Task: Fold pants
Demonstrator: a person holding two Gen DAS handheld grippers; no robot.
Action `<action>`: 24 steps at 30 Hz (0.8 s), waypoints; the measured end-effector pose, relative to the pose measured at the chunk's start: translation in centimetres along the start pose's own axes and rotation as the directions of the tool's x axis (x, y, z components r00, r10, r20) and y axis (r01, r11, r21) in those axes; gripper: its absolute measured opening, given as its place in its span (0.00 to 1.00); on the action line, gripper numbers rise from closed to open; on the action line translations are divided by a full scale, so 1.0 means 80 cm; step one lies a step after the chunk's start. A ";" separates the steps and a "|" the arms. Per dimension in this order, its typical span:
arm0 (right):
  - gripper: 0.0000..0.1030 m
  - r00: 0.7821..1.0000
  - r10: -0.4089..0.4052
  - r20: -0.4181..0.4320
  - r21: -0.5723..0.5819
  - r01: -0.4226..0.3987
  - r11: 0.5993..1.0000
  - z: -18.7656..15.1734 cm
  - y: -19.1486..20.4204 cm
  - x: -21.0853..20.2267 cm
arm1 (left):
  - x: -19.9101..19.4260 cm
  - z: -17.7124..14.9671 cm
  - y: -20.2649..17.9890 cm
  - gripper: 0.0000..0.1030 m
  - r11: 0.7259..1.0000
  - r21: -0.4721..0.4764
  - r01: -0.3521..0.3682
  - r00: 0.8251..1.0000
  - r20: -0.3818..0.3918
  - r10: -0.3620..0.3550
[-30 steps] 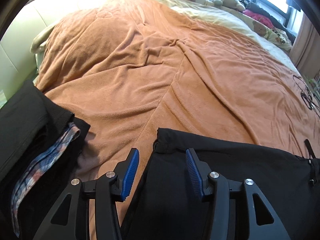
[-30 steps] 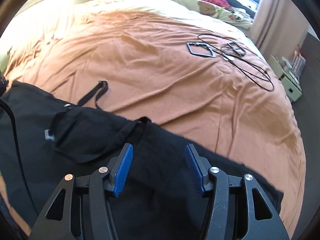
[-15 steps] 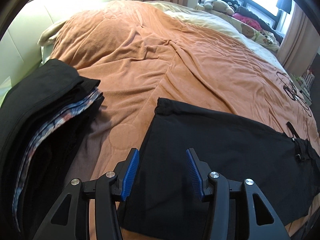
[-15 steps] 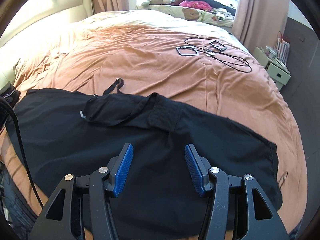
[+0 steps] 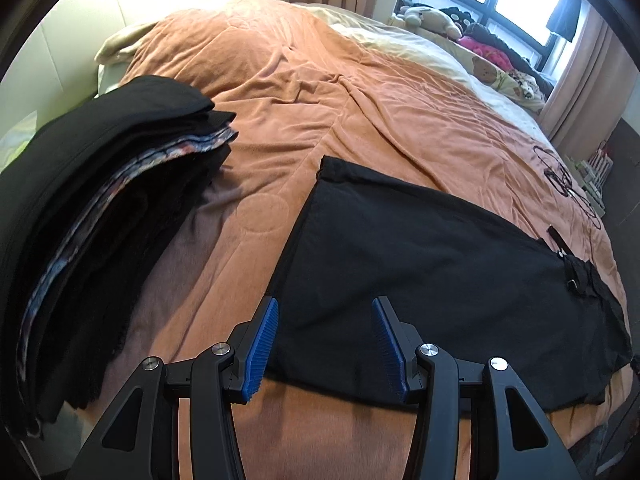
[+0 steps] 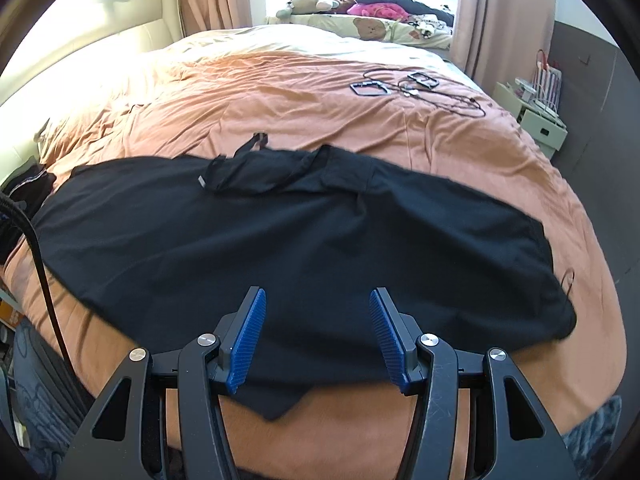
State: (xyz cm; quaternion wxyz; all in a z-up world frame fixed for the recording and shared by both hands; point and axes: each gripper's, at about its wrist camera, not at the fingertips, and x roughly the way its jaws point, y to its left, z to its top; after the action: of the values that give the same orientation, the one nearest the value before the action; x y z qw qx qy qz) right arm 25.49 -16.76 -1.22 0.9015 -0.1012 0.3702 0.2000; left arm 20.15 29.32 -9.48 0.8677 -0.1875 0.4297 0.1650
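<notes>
Black pants (image 6: 304,240) lie spread flat across the near part of an orange bed cover (image 6: 280,92), with a strap and a pocket flap bunched near their far edge. In the left wrist view the pants (image 5: 420,264) show their left end with a drawstring corner. My left gripper (image 5: 326,340) is open and empty, above the pants' near left edge. My right gripper (image 6: 316,336) is open and empty, above the pants' near middle edge.
A stack of folded dark clothes (image 5: 100,208) sits on the bed at the left. Cables and two small frames (image 6: 416,90) lie on the far right of the cover. Stuffed toys (image 6: 360,4) line the window. A white box (image 6: 540,124) stands beside the bed.
Both grippers have pulled back and up from the pants, so more of the bed and the whole garment now show. Both stay open and empty.
</notes>
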 end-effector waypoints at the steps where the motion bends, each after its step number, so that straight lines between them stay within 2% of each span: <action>1: 0.51 1.000 0.003 -0.002 0.005 -0.003 1.000 -0.005 0.001 -0.003 | -0.002 -0.004 0.001 0.50 1.000 -0.001 0.004 1.000 -0.004 -0.004; 6: 0.51 1.000 0.003 -0.013 0.026 -0.002 1.000 -0.036 0.009 -0.014 | -0.014 -0.025 0.012 0.50 0.999 -0.027 0.028 1.000 -0.004 -0.028; 14: 0.51 0.999 0.003 -0.052 0.053 -0.001 0.999 -0.071 0.023 -0.013 | -0.006 -0.059 0.027 0.50 0.988 -0.127 0.086 0.995 -0.033 -0.091; 24: 0.51 0.993 -0.016 -0.116 0.075 0.025 0.997 -0.087 0.031 0.011 | 0.016 -0.063 0.031 0.50 0.981 -0.165 0.104 0.993 -0.032 -0.110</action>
State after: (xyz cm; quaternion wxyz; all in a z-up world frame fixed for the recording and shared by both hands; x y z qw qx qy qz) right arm 20.61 -16.59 -6.84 0.8838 -0.0822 0.4280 0.1702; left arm 16.36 29.30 -13.79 0.8481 -0.2840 0.4219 0.1488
